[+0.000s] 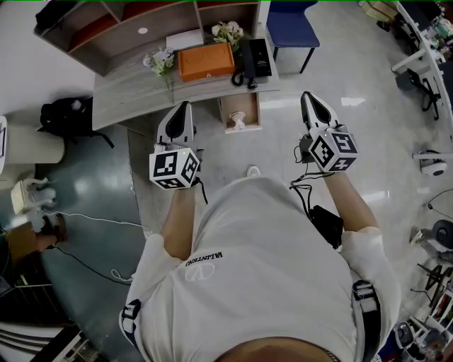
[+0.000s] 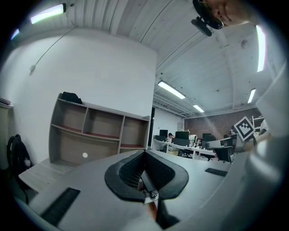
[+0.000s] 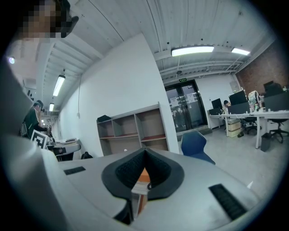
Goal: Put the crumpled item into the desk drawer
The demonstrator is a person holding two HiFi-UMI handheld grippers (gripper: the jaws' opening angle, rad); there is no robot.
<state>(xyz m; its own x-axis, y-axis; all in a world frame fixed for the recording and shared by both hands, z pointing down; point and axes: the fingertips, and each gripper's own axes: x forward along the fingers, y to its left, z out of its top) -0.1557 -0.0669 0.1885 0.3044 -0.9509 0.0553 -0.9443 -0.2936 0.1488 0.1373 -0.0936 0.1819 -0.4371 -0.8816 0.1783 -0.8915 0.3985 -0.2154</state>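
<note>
A white crumpled item (image 1: 237, 121) lies inside the open desk drawer (image 1: 249, 107), below the front edge of the desk (image 1: 127, 99). Both grippers are held up in front of the person, short of the desk. My left gripper (image 1: 186, 107) is left of the drawer, shut with nothing in it; in its own view its jaws (image 2: 145, 153) meet. My right gripper (image 1: 308, 97) is right of the drawer, also shut and empty, its jaws (image 3: 144, 151) closed in its own view. Neither gripper view shows the crumpled item.
On the desk stand an orange box (image 1: 205, 61), two flower bunches (image 1: 161, 61) and a black phone (image 1: 255, 58), with a shelf unit (image 1: 141, 21) behind. A blue chair (image 1: 290, 25) stands to the right. A black backpack (image 1: 64, 117) and cables (image 1: 78, 219) lie on the floor at left.
</note>
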